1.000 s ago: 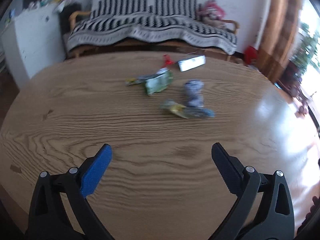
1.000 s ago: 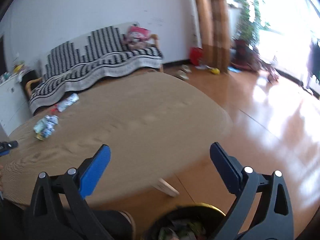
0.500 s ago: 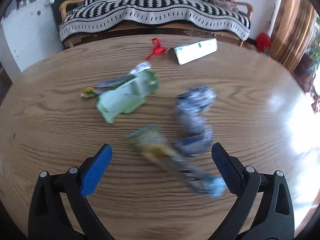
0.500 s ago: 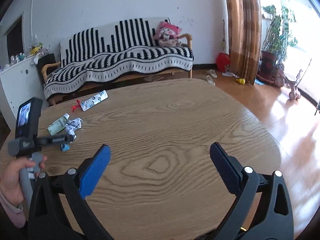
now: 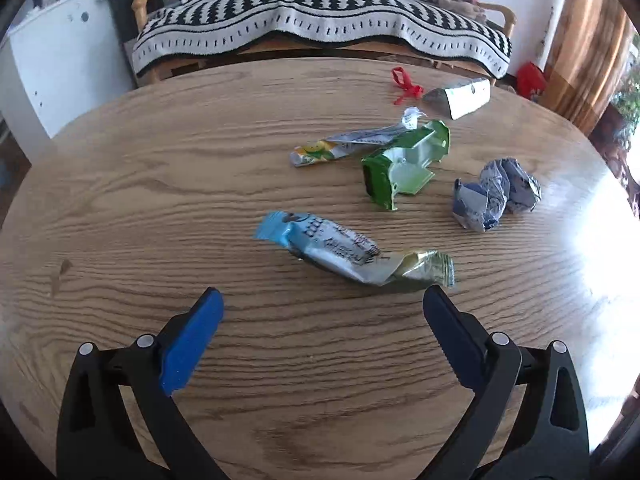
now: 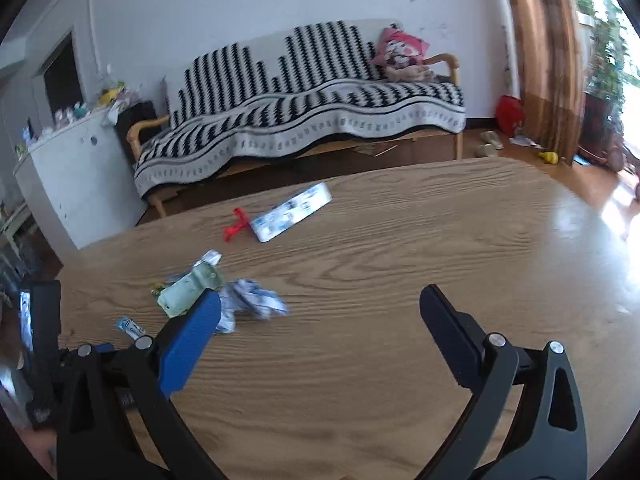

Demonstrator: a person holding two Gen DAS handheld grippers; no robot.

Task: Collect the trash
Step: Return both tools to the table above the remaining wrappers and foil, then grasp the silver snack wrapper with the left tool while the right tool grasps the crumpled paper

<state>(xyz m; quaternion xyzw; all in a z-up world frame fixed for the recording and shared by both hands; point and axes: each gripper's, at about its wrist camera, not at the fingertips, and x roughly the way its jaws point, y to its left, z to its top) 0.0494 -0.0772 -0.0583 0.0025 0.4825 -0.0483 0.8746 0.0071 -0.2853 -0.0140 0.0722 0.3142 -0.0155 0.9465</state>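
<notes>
Trash lies scattered on the far half of the round wooden surface (image 5: pixel 120 208): a blue-and-gold wrapper (image 5: pixel 352 254) nearest the left tongs (image 5: pixel 322 302), a flattened green carton (image 5: pixel 404 166) and a yellow-green sachet (image 5: pixel 348 144) touching it beyond, a crumpled blue-white paper ball (image 5: pixel 494 196) to the right, and a red twist (image 5: pixel 404 86) beside a silver blister strip (image 5: pixel 460 96) near the far edge. The left tongs are spread wide and empty, hovering just short of the wrapper, whose gold end sits close to the right-hand pad. The right tongs (image 6: pixel 320 300) are likewise spread and empty, held above the surface with the paper ball just past the blue pad. The wrapper looks like the piece to take first. It lies crosswise and nearly flat, so a good grasp probably means lowering until the pads almost touch the wood, straddling the raised, puffed middle, then closing slowly so the slick film bunches instead of sliding out. Keeping clear of the carton avoids dragging it along.
</notes>
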